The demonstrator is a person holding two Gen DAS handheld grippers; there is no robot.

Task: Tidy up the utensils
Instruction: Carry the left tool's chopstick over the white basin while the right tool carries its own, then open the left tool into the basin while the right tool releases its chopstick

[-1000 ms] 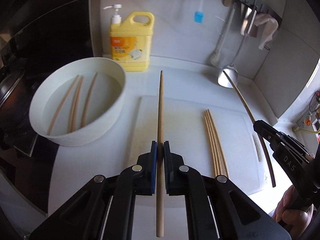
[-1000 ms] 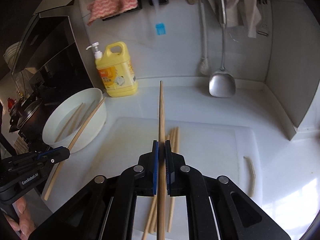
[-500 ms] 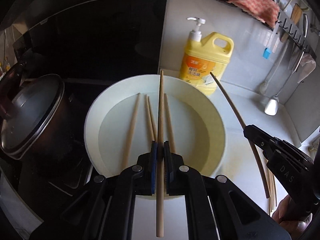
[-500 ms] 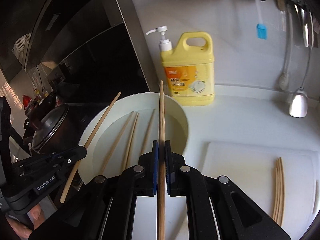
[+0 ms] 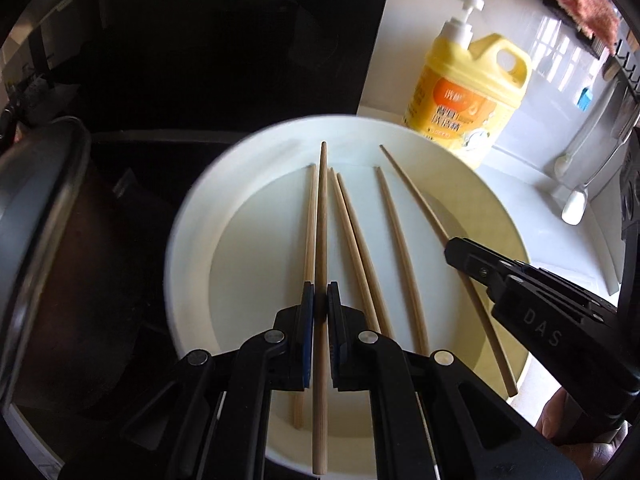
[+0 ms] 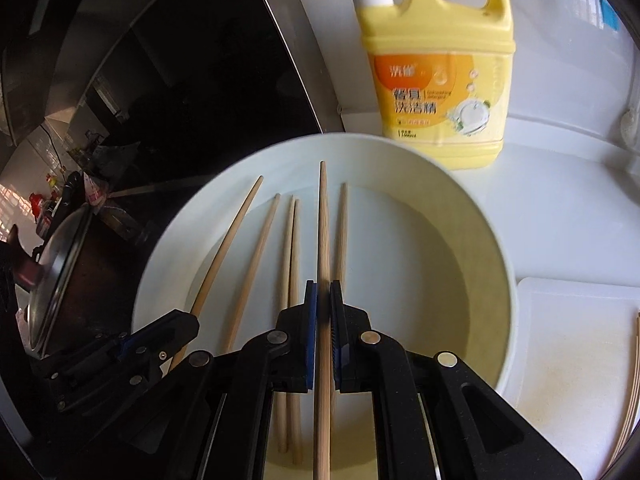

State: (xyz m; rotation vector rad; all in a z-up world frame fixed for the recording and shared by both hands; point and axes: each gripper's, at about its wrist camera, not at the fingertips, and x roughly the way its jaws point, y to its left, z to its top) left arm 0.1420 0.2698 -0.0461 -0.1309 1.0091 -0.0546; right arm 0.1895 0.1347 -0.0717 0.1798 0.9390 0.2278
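Slender round wooden chopsticks (image 5: pixel 394 256) lie in a smooth white bowl (image 5: pixel 192 216).

Both wrist views close above bowl (image 5: pixel 192 216); overlapping.

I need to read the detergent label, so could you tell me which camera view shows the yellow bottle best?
The right wrist view: the yellow bottle stands nearly square-on behind the white bowl, its label large and sharp. In the left wrist view the bottle is off to the right, smaller, tilted and blurred, its base hidden by the bowl's rim.
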